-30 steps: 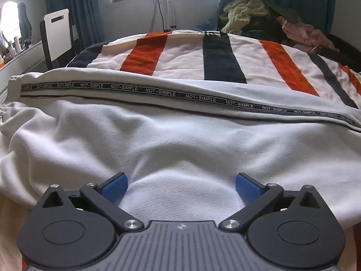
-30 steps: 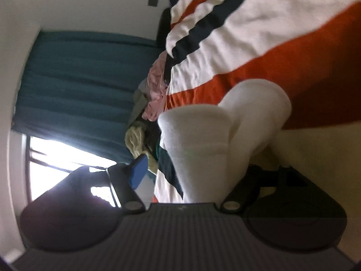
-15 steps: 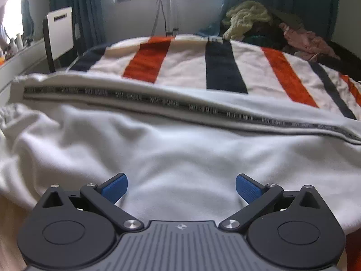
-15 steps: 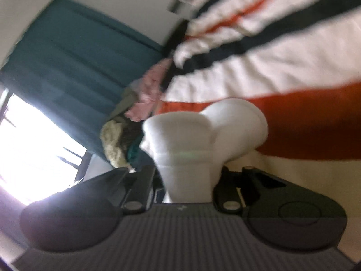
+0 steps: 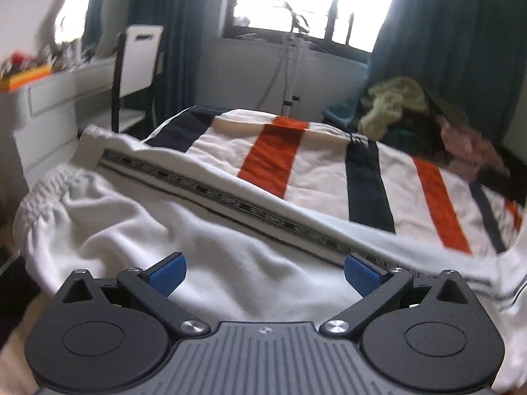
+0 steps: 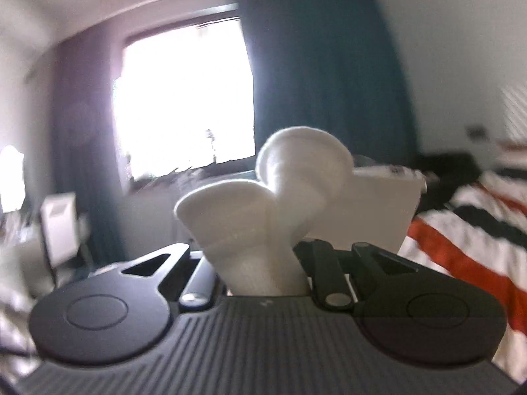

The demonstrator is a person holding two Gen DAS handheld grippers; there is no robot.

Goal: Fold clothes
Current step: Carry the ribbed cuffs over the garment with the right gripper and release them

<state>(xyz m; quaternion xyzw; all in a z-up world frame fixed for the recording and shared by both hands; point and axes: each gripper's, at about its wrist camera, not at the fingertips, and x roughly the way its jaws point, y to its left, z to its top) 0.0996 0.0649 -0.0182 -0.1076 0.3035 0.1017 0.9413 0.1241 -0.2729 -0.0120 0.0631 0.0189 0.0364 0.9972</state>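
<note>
Left wrist view: the left gripper (image 5: 263,275) tilts downward over a bed, its two blue pads (image 5: 167,273) spread wide with nothing between them. Beneath and ahead of it lies a pair of white trousers (image 5: 184,230) spread across a striped bedspread (image 5: 316,168) of cream, orange and navy. The elastic waistband (image 5: 42,194) is bunched at the left edge of the bed, and the trousers' long axis runs from there down toward the lower right, marked by a black lettered tape (image 5: 230,200) along the side seam. At the far right the cloth lifts off the bed and leaves the frame. Beyond the bed's left edge stand a white dresser (image 5: 49,98) and a white chair (image 5: 138,56); past the far edge are a window (image 5: 313,0) between dark teal curtains (image 5: 444,42) and a heap of clothes (image 5: 395,105) — the bedspread's far half lies bare.

Right wrist view, blurred: the right gripper (image 6: 262,265) points about level into the room, raised above the bed. Its jaws are drawn close together and pinch a thick fold of the white trousers (image 6: 263,217), which bulges up in two rounded lobes; more white cloth (image 6: 378,210) hangs to the right. The pads themselves are hidden by the fabric. The striped bedspread (image 6: 467,237) shows low on the right, with the bright window and teal curtain ahead.
</note>
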